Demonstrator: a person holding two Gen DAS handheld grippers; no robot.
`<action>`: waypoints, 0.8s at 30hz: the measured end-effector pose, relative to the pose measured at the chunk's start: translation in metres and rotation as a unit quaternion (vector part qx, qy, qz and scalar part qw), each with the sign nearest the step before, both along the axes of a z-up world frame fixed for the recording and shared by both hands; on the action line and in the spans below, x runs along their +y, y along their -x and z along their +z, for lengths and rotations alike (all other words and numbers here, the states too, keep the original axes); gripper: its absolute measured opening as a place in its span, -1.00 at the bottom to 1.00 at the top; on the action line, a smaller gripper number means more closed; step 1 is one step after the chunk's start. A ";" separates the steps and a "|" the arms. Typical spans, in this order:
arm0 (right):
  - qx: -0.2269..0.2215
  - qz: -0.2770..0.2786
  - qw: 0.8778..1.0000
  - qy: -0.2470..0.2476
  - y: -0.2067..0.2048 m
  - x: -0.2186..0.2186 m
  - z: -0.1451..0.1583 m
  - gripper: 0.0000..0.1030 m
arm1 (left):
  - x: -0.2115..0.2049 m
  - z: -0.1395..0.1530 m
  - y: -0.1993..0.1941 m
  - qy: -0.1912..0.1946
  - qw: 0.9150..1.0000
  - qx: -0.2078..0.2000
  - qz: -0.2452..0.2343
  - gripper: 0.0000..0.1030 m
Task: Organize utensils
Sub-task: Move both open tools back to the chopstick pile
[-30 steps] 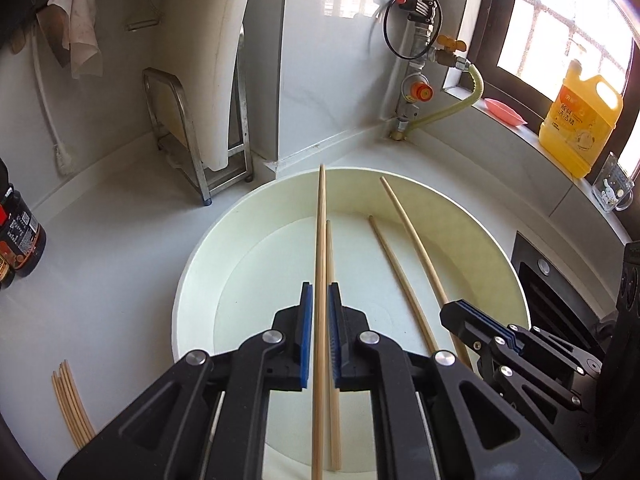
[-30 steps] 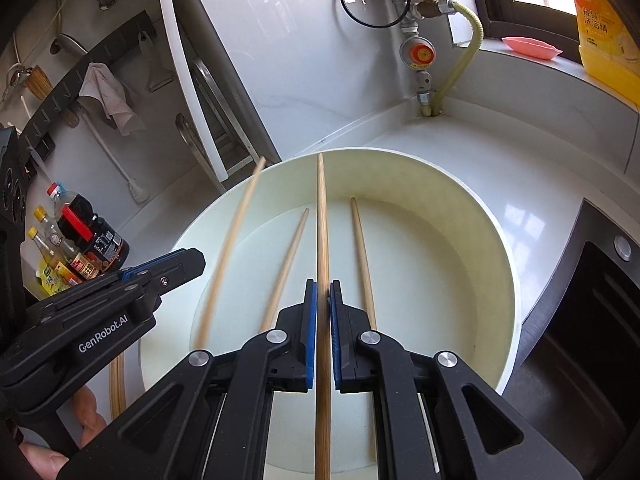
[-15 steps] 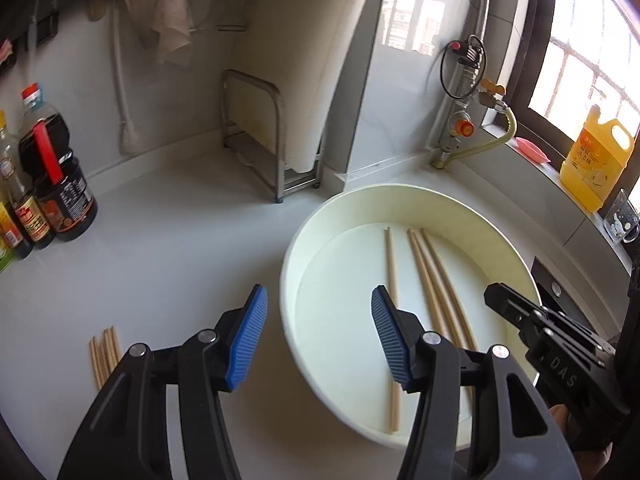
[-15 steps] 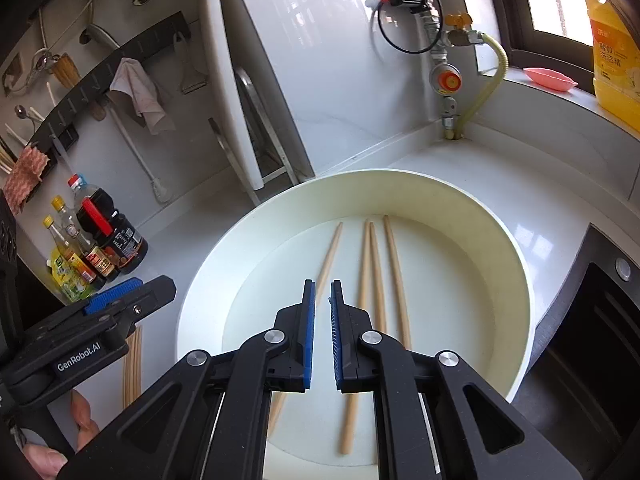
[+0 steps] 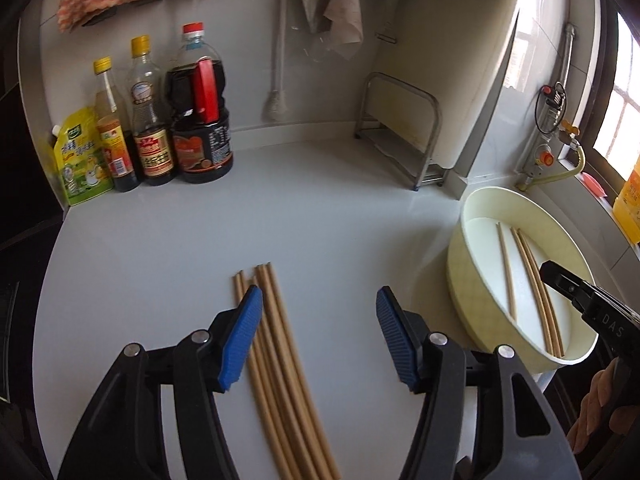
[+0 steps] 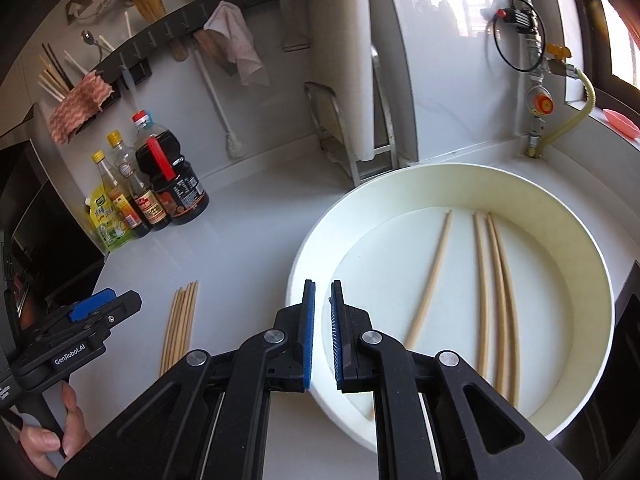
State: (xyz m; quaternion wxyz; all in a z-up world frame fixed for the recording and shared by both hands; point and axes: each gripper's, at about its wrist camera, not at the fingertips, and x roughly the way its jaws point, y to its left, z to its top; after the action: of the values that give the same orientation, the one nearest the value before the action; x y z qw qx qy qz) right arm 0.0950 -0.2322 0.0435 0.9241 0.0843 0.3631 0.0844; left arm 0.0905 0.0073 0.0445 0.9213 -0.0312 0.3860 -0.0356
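My left gripper (image 5: 318,320) hangs over the grey counter with its jaws opening and nothing pressed between them. A bundle of several wooden chopsticks (image 5: 280,360) lies on the counter below it, beside the left fingertip (image 5: 244,332). To the right stands a round cream basin (image 5: 456,264) with several more chopsticks (image 5: 532,280) lying flat inside. My right gripper (image 6: 322,292) is shut and empty over the basin's near rim (image 6: 360,196). Its view shows the basin chopsticks (image 6: 492,280), the counter bundle (image 6: 182,320) and the left gripper (image 6: 106,306).
Sauce bottles (image 5: 160,120) stand at the back left. A cutting board in a metal rack (image 5: 420,120) leans at the back wall. Cloths hang from a rail (image 6: 224,28). A gas valve and hose (image 6: 540,100) sit behind the basin, and a dark recess (image 6: 628,340) lies at the right.
Each gripper held a chopstick over the basin and let it go; those chopsticks now lie inside. My left gripper opened and swung left over the counter bundle. The right gripper drifted left, staying shut.
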 end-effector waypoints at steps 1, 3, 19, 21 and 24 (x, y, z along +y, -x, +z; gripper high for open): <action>0.000 0.008 1.000 0.002 0.001 0.007 -0.001 -0.84 | 0.008 -0.002 0.002 0.000 1.000 0.003 0.008 0.13; 0.000 0.024 1.000 0.008 0.003 0.022 -0.003 -0.78 | 0.022 -0.008 0.007 0.003 1.000 0.008 0.020 0.13; 0.038 0.123 0.991 0.039 0.009 0.107 -0.043 -0.70 | 0.079 -0.045 0.046 -0.003 0.997 0.020 0.074 0.24; 0.045 0.132 0.990 0.036 0.008 0.114 -0.049 -0.66 | 0.083 -0.049 0.048 -0.006 0.997 0.019 0.075 0.24; 0.054 0.139 0.988 0.045 0.008 0.123 -0.059 -0.61 | 0.091 -0.058 0.051 0.006 0.997 0.022 0.079 0.25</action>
State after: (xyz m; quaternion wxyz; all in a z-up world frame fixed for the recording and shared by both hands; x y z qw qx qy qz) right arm 0.0872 -0.1090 -0.0158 0.8852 -0.0045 0.4244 0.1907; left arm 0.0395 0.0987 -0.0132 0.9125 -0.0678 0.4019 0.0358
